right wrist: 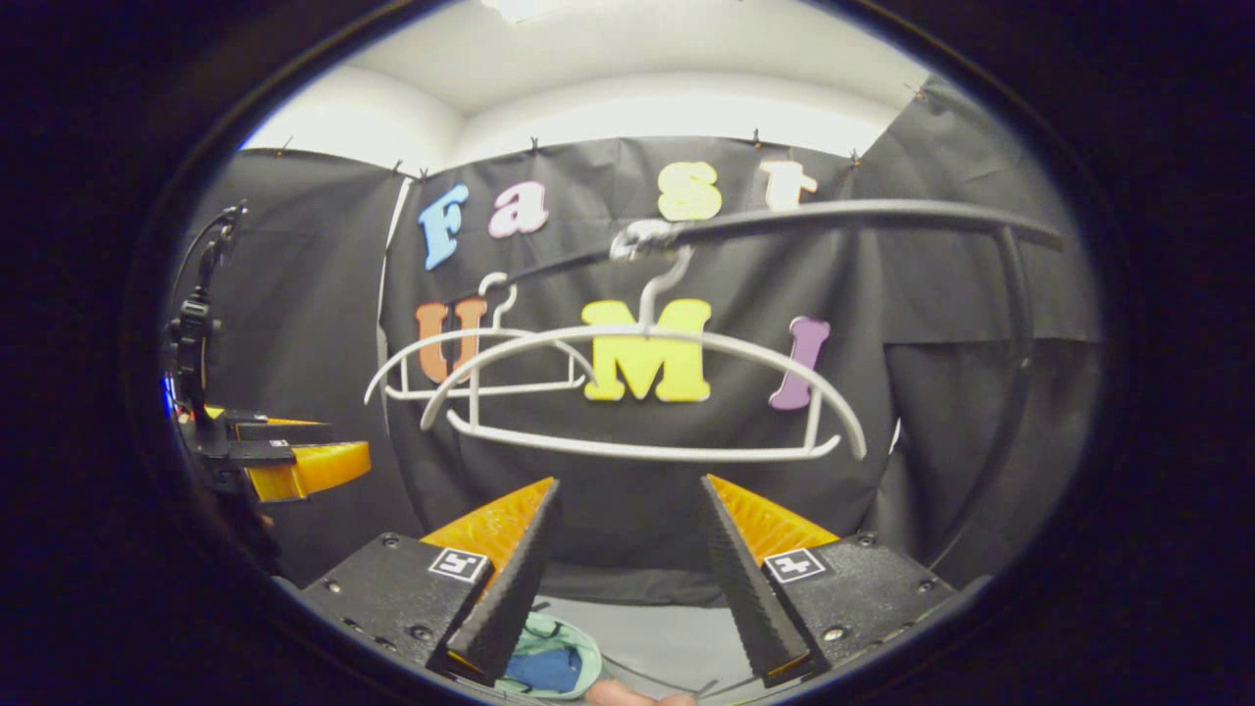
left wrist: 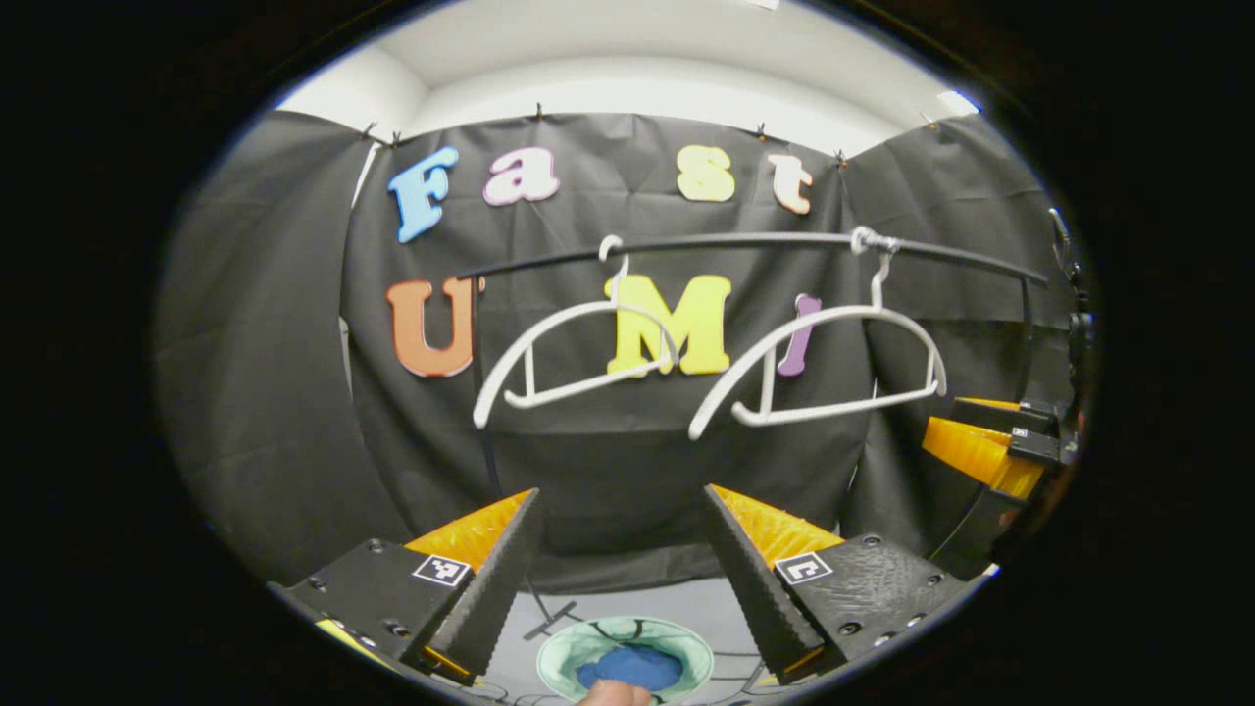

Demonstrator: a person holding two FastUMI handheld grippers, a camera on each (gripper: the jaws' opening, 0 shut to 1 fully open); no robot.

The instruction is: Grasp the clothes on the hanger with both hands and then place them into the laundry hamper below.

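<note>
On the rail, two hangers [left wrist: 578, 353] [left wrist: 833, 358] hang bare; blue clothes [left wrist: 627, 667] already lie in the hamper [left wrist: 559, 652] below. Left tool [left wrist: 623, 559] and right tool [right wrist: 627, 554] gape wide, holding nothing. Task looks finished; next move only calls for withdrawing.

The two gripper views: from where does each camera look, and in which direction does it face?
Left gripper view: rides on the left gripper, faces the rail and two bare hangers; own fingers open; hamper below.
Right gripper view: rides on the right gripper, faces the nearer hanger; own fingers open.
Both share the rail, hangers, hamper; each shows the other gripper.
</note>
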